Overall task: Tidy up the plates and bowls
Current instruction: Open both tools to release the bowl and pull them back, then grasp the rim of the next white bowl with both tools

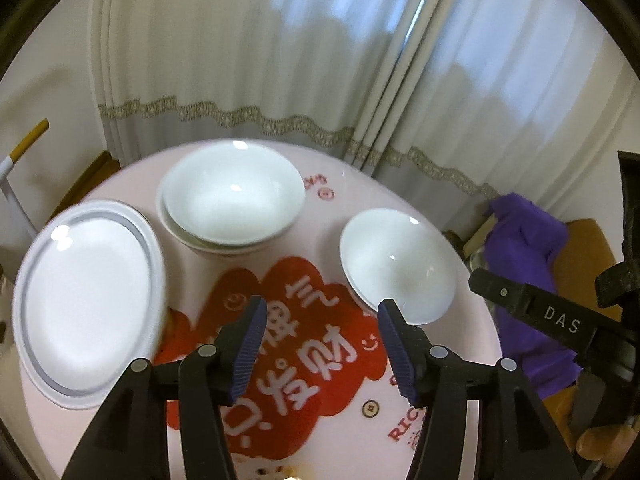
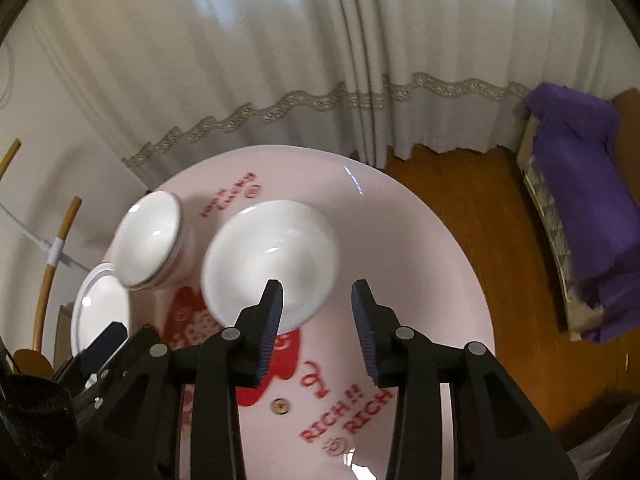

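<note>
Now, step: likely picking up the lone bowl point(image 2: 268, 260) to nest it.
Bowl: alone on the desk point(image 2: 420, 248), right of the stack point(image 1: 232, 208).
Plates point(image 1: 86, 296): piled at left edge.
Right tool point(image 2: 316, 312): spread, empty, over the bowl's near rim.
Left tool point(image 1: 320, 320): spread, empty, hovering mid-desk.
Next: lower, straddle the rim, close.

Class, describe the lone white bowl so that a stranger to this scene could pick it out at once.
Start at the round pink table with the red cloud print. The single bowl stands on its right side, nearest the purple cloth. Unlike the stacked bowls behind, nothing nests under it.
</note>
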A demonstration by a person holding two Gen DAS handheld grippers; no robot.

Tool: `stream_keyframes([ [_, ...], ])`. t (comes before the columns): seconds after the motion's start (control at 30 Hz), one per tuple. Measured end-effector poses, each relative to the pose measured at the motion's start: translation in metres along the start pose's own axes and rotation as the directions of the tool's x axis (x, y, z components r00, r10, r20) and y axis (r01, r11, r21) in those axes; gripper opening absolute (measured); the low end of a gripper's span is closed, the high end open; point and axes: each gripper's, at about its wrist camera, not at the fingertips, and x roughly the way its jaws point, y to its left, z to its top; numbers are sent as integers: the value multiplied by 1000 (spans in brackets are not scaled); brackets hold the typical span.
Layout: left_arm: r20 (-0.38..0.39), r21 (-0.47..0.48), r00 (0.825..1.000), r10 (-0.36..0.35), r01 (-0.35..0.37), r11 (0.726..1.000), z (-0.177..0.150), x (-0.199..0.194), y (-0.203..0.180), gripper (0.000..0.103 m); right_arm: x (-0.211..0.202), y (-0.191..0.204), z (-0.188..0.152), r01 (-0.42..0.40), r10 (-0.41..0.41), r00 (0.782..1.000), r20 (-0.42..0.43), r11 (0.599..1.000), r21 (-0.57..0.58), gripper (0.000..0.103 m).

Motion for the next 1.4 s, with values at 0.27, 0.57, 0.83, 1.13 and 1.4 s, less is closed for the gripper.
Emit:
stream_keyframes([
  [0.27,-48,-3,997,56,-57,998,22,47,-16,54,43,-19,5,-52,54,997,-56,998,37,37],
  [0.57,-31,23,996,87,-87,996,24,65,-35,55,61,-25,0,-126,127,990,-68,992,20,28],
  [0.83,-59,46,996,72,-69,997,21,86,-42,46,63,-34,-7,-150,151,986,-73,988,19,12],
  [1.13,-73,106,995,61,-53,993,27,100,-47,12,59,-27,-12,-153,152,987,-57,988,-6,11],
  [1.4,-47,90,999,23,-19,996,26,74,-32,12,34,-8,-20,-146,145,989,-30,988,-54,11],
])
